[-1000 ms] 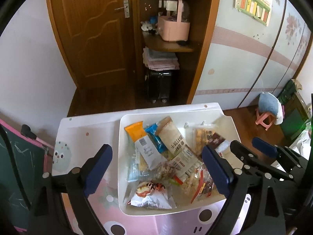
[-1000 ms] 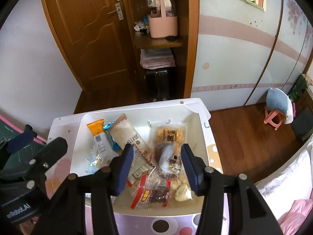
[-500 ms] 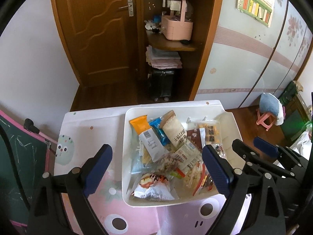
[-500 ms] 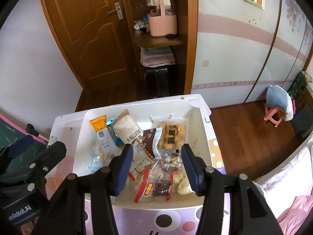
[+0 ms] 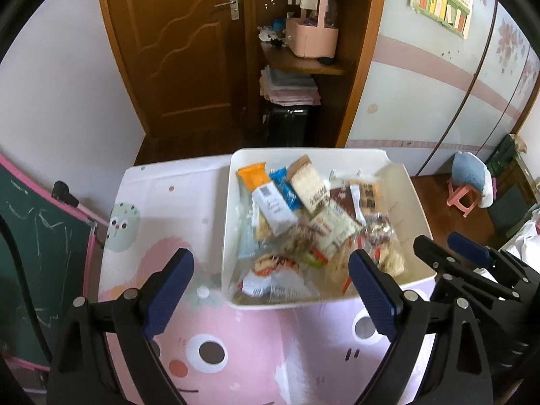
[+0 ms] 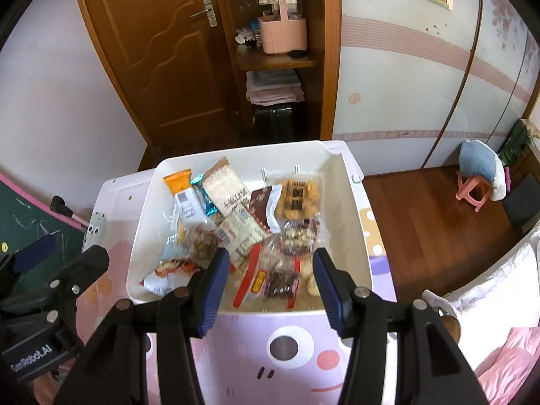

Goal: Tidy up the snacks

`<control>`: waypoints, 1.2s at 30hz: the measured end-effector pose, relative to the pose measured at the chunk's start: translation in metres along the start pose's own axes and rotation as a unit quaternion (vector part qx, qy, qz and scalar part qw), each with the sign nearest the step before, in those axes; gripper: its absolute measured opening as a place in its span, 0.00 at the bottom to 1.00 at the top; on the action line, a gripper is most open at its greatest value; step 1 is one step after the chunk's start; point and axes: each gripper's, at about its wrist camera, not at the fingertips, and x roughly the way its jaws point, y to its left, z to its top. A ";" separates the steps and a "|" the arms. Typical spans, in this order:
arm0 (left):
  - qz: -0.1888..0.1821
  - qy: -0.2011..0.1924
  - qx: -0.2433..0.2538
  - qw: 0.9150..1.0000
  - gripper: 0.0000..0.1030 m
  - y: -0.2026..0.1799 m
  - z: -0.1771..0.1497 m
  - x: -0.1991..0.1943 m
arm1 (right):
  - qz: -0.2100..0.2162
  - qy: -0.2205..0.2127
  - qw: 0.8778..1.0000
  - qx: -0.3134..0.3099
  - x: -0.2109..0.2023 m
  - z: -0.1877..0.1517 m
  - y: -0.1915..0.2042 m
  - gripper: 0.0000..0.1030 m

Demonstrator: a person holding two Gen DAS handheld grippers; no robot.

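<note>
Grippers, two, both empty. Left gripper: jaws spread wide, low in the left wrist view, over the pink cartoon table cover, just short of the bin's near rim. Right gripper: jaws parted about halfway, nothing between them, hanging over the near end of the bin.

White plastic bin: centre of both frames, rigid, with upright walls. Snack packets lie heaped inside, overlapping.

Contents, near to far:
- crinkled white-and-red packet, lower left corner
- clear bag with red label strip, between the right jaws in the picture
- brown wrapper, mid-bin
- clear pack of golden puffs, upper right
- beige cracker sleeve and orange-topped packet, far left

Handling, judged: all light, soft film, slippery, contents crushable. Best taken by a sealed end seam or a free corner, gently.

Clearance: bin walls hem in any sideways approach, so entry from above looks easiest. Bare table cover lies left of the bin. Table drops to wooden floor on the right. Wooden door and open shelf unit stand well beyond.
</note>
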 end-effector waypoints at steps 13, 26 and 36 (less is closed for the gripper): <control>0.016 0.016 -0.009 1.000 0.90 0.009 -0.080 -0.036 | 0.016 0.007 1.000 -0.007 -0.028 -0.082 -0.001 0.50; 0.027 0.026 -0.019 0.999 0.90 0.016 -0.149 -0.091 | 0.033 0.013 0.999 -0.017 -0.087 -0.139 -0.003 0.50; 0.014 0.034 -0.022 0.999 0.90 0.007 -0.171 -0.118 | 0.033 0.029 0.999 -0.012 -0.117 -0.162 0.003 0.51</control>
